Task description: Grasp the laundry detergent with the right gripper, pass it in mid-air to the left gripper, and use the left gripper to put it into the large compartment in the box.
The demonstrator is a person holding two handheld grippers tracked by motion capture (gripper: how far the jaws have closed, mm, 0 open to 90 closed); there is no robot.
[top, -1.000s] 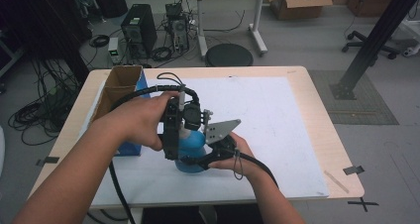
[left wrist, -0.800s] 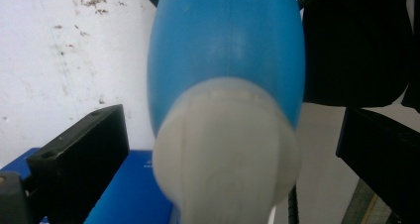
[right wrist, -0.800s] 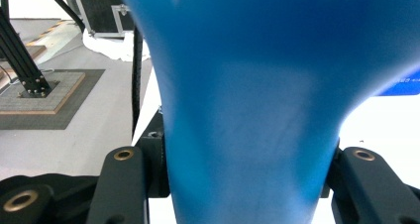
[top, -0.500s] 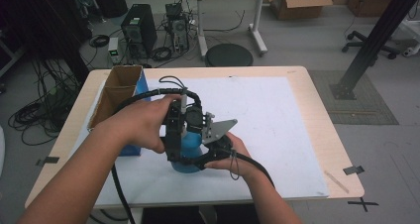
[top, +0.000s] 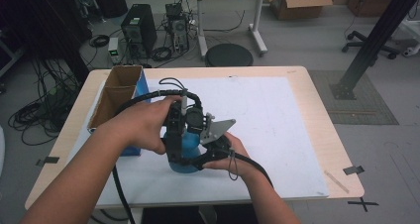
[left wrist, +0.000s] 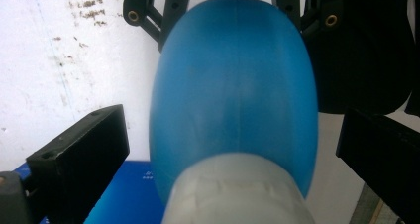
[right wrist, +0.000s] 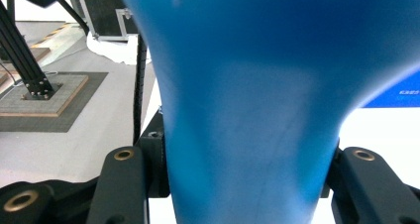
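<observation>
Change: blue bottle [top: 184,152] and both grippers drawn slightly nearer the table's front edge than half a second ago.
Bottle: blue plastic, pale cap [left wrist: 237,194], on the white sheet [top: 277,130] just beside the blue-sided cardboard box [top: 116,97].
Handling: probably light, stiff, smooth and slippery; waist safest for hold.
Right gripper [right wrist: 247,184]: clamped on the narrow waist.
Left gripper [left wrist: 233,149]: jaws apart, flanking the cap end, not touching.

Black left gripper [top: 179,135] (brass screws on black jaws), thick black cable.
</observation>
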